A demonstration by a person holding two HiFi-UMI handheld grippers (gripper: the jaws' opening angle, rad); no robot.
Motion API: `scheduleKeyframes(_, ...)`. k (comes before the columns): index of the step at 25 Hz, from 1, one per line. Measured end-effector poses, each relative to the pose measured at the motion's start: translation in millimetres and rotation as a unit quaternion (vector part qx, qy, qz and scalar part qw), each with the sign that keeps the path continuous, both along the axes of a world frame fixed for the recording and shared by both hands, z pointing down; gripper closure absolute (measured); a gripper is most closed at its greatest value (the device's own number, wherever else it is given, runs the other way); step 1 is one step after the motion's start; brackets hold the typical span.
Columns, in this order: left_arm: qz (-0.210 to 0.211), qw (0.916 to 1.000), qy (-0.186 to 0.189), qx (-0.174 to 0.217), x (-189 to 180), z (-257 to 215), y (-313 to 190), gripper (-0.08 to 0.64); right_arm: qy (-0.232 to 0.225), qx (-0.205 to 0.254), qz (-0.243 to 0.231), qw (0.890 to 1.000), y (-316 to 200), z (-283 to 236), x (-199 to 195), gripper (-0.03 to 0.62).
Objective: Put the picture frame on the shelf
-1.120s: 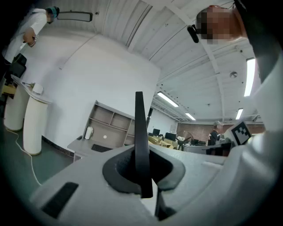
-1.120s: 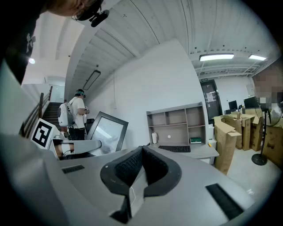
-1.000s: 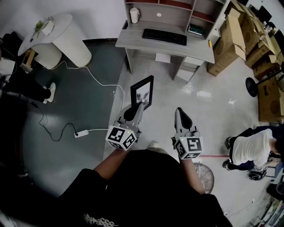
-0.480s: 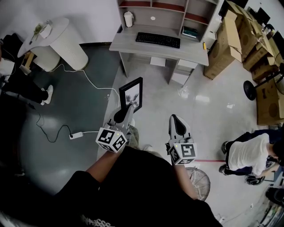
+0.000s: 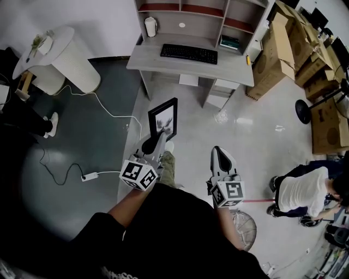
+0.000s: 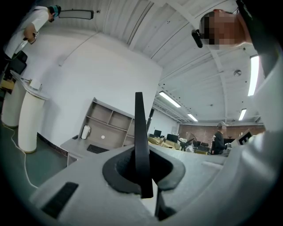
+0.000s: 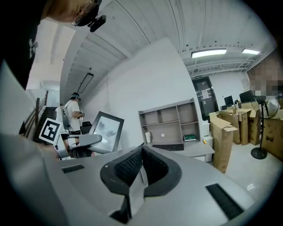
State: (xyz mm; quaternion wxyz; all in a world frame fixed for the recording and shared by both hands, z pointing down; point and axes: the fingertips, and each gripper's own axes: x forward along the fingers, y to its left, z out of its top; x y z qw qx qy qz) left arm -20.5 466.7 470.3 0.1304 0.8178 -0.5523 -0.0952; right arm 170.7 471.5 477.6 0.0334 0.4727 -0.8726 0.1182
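A black picture frame [image 5: 163, 119] with a grey print stands upright in my left gripper [image 5: 155, 139], which is shut on its lower edge. In the left gripper view the frame [image 6: 139, 141] shows edge-on as a thin black bar between the pads. My right gripper [image 5: 221, 155] hangs beside it to the right, shut with nothing in it. From the right gripper view I see the frame [image 7: 107, 130] and the left gripper [image 7: 82, 141] at left. The grey shelf unit [image 5: 202, 16] stands on a desk [image 5: 191, 64] ahead, across open floor.
A keyboard [image 5: 188, 53] and a white jug [image 5: 150, 26] are on the desk. Cardboard boxes [image 5: 289, 43] are stacked at right. A white round table [image 5: 60, 54] stands at left, with a cable and power strip [image 5: 90, 176] on the floor. A person [image 5: 302, 188] crouches at lower right.
Both grippers have shifted a little across the floor together, the frame still in the left one. The desk now sits further left in the view, with more of the shelf showing.
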Motion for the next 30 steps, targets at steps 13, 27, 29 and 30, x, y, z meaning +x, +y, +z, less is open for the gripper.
scheduleKeyframes(13,-0.004,0.9994,0.004,-0.033,-80.4,4.5,-177.0,0.531,0.033,0.002,0.002,0.999,-184.9,-19.3,-77.7,0.578)
scheduleKeyframes(27,-0.024,0.9982,0.052,-0.016,-205.4,-8.0,-334.5,0.531,0.056,-0.029,0.026,0.998,-340.0,-11.8,-167.4,0.578)
scheduleKeyframes(29,-0.026,0.9982,0.053,-0.009,-218.6,-9.2,-342.8,0.531,0.063,-0.035,0.025,0.997,-348.6,-12.3,-179.2,0.578)
scheduleKeyframes(30,-0.024,0.9981,0.056,-0.006,-222.2,-8.4,-345.9,0.531,0.065,-0.036,0.021,0.997,-351.4,-11.0,-184.0,0.578)
